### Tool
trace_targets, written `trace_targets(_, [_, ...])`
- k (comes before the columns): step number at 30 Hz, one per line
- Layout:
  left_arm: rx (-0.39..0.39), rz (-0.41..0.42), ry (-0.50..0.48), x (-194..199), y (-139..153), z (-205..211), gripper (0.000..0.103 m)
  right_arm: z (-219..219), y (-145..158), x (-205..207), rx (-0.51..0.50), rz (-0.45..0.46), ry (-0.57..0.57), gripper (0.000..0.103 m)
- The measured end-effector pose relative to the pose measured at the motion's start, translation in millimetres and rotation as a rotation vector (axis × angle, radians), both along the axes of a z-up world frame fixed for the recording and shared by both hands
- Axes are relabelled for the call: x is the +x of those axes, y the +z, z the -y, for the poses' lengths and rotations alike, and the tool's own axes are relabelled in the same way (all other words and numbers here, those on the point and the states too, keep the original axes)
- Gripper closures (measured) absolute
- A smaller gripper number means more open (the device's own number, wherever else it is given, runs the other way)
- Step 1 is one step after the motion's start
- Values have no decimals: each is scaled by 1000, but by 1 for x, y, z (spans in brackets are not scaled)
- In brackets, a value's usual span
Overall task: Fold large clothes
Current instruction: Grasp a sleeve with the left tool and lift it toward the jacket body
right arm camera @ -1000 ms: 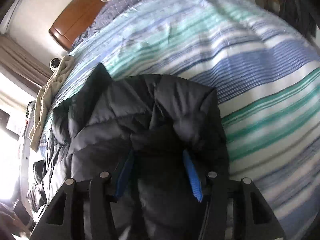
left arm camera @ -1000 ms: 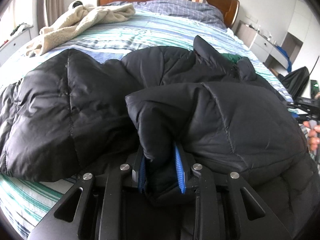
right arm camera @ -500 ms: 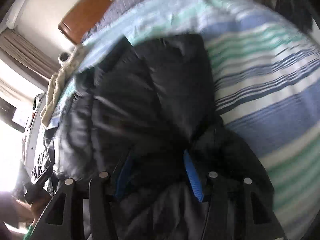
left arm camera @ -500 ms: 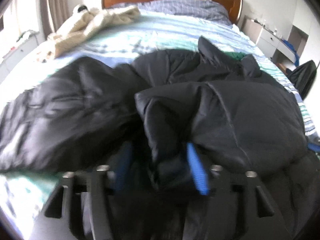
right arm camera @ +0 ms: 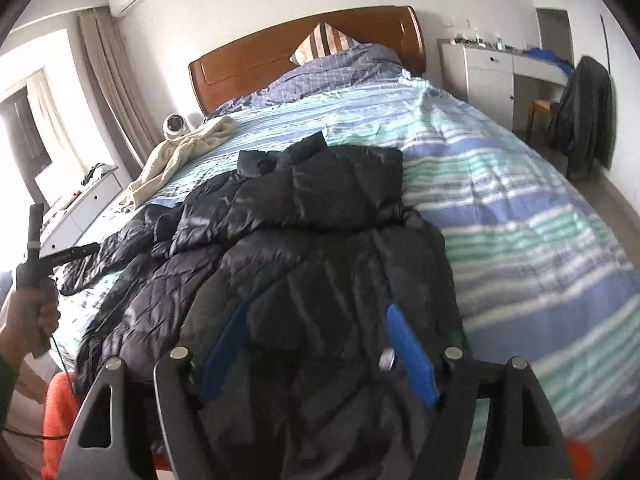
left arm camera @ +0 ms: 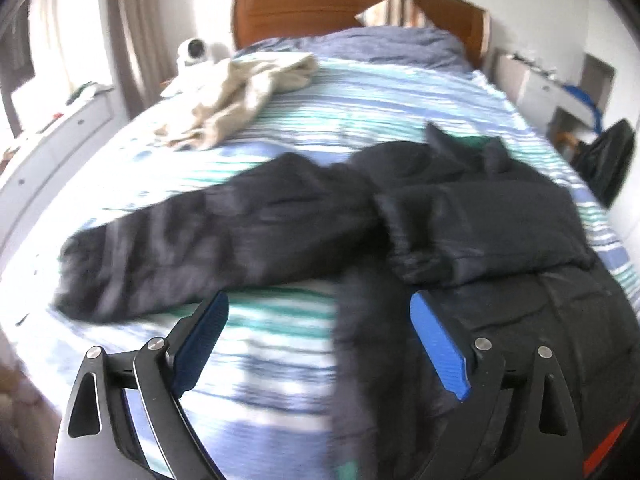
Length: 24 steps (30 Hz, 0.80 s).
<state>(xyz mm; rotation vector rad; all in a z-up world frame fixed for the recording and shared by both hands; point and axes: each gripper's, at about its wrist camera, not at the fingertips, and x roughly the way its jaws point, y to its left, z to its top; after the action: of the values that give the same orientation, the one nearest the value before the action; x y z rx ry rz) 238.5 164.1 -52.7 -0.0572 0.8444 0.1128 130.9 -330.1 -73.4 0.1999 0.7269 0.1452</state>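
Note:
A black puffer jacket (left arm camera: 500,224) lies on the striped bed (left arm camera: 360,116). One sleeve (left arm camera: 180,240) stretches out to the left; the other is folded across the body. My left gripper (left arm camera: 318,300) hangs above the bed's near edge with its jaws opening wide. Only a blurred edge of the jacket passes between them, and neither pad touches it. In the right wrist view the jacket (right arm camera: 320,208) runs away from me. My right gripper (right arm camera: 316,308) is over the hem, jaws opening, with puffy fabric still filling the gap.
A cream garment (left arm camera: 240,96) and a white dome camera (left arm camera: 192,50) sit at the bed's far left. White drawers (left arm camera: 52,140) flank the left side, a white cabinet (right arm camera: 480,72) and a chair with dark clothing (right arm camera: 584,116) the right. A hand (right arm camera: 28,316) grips the left tool's handle.
Both grippers have let go of the jacket, opened, and drawn back and up from it. The sleeve that the left gripper held now lies folded on the jacket's body.

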Motion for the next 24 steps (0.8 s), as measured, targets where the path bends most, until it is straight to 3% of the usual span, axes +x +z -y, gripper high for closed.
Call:
trace_targets(3, [31, -3, 37, -19, 26, -30, 10, -7, -2, -8, 23, 9, -4, 28])
trace_targets(6, [83, 18, 81, -40, 47, -60, 1, -21, 0, -9, 11, 15, 31, 28])
trace_targets(8, [37, 17, 110, -45, 48, -84, 1, -29, 0, -8, 6, 16, 55, 28])
trace_targets(10, [-101, -19, 131, -41, 30, -117, 1, -39, -1, -6, 7, 13, 78, 28])
trace_targets(12, [-180, -13, 177, -40, 13, -144, 1, -46, 0, -5, 14, 11, 96, 28])
trace_targets(16, [-222, 11, 414, -33, -24, -216, 1, -58, 3, -12, 14, 16, 132, 28])
trace_targets(18, [-256, 29, 582, -28, -44, -257, 1, -63, 0, -14, 9, -4, 149, 28])
trace_targets(20, [-303, 35, 691, -19, -60, -287, 1, -68, -6, -14, 10, -38, 161, 28])
trace_targets(24, [-336, -91, 747, 10, -99, -315, 1, -80, -14, -16, 7, -69, 178, 28])
